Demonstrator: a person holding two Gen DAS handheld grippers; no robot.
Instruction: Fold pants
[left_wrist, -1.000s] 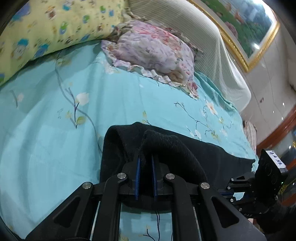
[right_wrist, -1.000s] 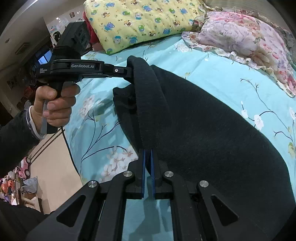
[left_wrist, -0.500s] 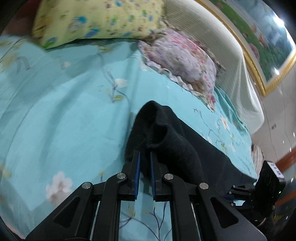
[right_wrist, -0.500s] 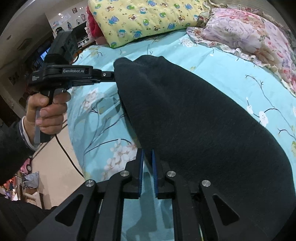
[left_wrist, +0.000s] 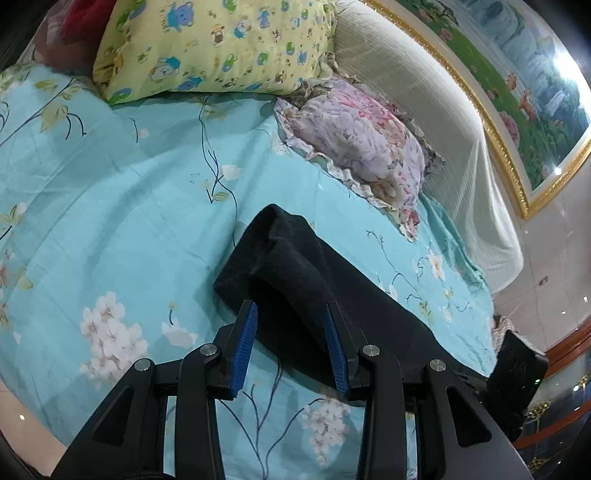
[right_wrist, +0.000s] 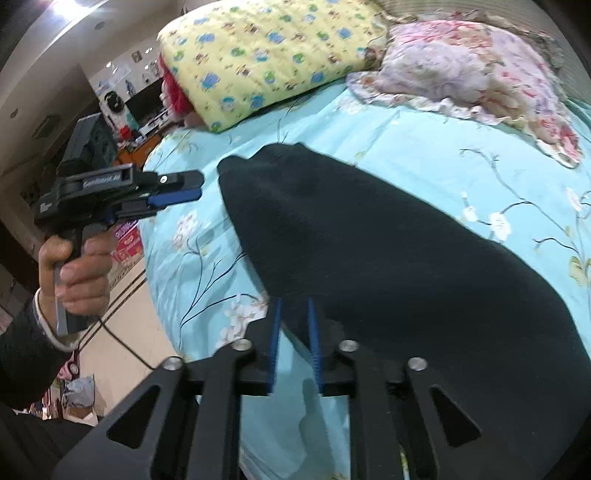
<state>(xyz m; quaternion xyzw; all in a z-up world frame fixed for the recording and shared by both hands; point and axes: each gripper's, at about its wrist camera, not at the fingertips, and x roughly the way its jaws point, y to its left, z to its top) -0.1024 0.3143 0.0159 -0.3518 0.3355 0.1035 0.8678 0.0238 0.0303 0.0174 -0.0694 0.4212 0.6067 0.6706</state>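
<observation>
the left gripper, black with blue pads, is opening; soft black folded pants lie between its parted jaws, not pinched. the right gripper is opening too, its pads astride the cloth's near edge with no grip. the pants rest flat near the front edge of the turquoise floral bed sheet, well apart from the yellow cartoon-print pillow and pink floral pillow. risk: a ribbed pad could snag the fleecy edge on withdrawal and drag the top layer askew, undoing the fold.
</observation>
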